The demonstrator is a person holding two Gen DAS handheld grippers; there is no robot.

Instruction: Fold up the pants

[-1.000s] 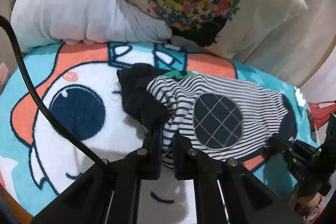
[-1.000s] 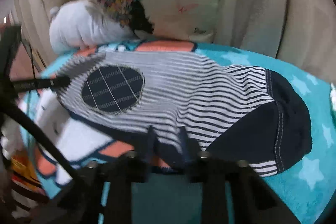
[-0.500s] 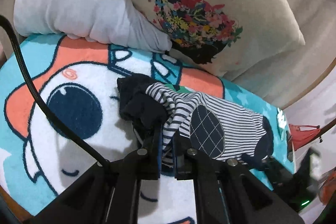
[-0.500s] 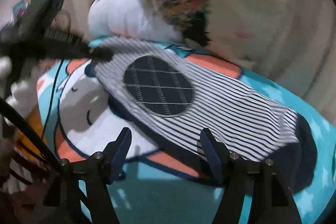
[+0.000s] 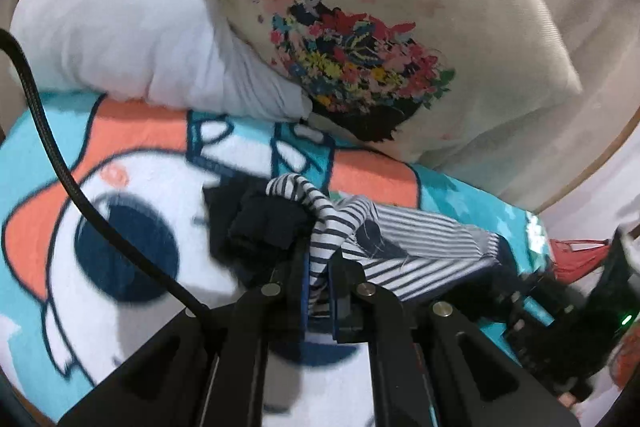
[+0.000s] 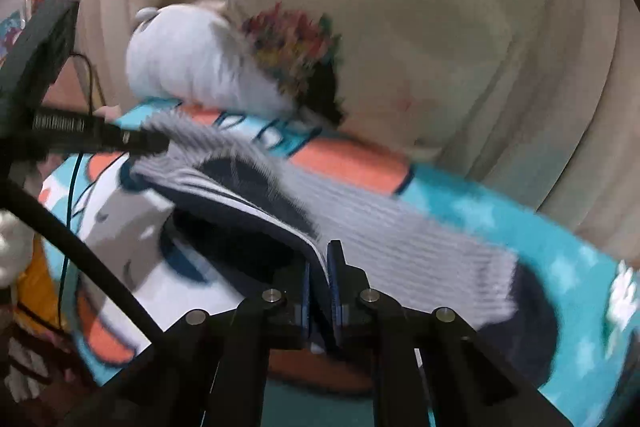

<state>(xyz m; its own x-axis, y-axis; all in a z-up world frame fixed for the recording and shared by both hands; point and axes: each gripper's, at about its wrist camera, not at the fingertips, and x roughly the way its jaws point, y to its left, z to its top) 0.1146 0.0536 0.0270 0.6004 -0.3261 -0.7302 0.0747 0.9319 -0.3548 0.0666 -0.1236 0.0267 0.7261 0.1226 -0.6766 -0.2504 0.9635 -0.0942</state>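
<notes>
The pants (image 5: 404, 239) are small, navy-and-white striped, with a round navy patch (image 6: 256, 183) and navy cuffs. My left gripper (image 5: 318, 267) is shut on one bunched end of them, lifted off the blanket. My right gripper (image 6: 320, 263) is shut on the near edge of the pants (image 6: 400, 247), holding it raised; its body shows dark at the right of the left wrist view (image 5: 552, 323). The left gripper's finger (image 6: 100, 139) reaches in from the left in the right wrist view. The image is motion-blurred.
A teal, orange and white cartoon blanket (image 5: 120, 187) covers the seat. A white plush toy (image 5: 132, 35) and a beige floral cushion (image 5: 380, 39) lean at the back. A black cable (image 5: 52, 147) crosses the left.
My right gripper, open half a second ago, has closed on the near edge of the pants and lifted it. My left gripper has raised its bunched end higher.
</notes>
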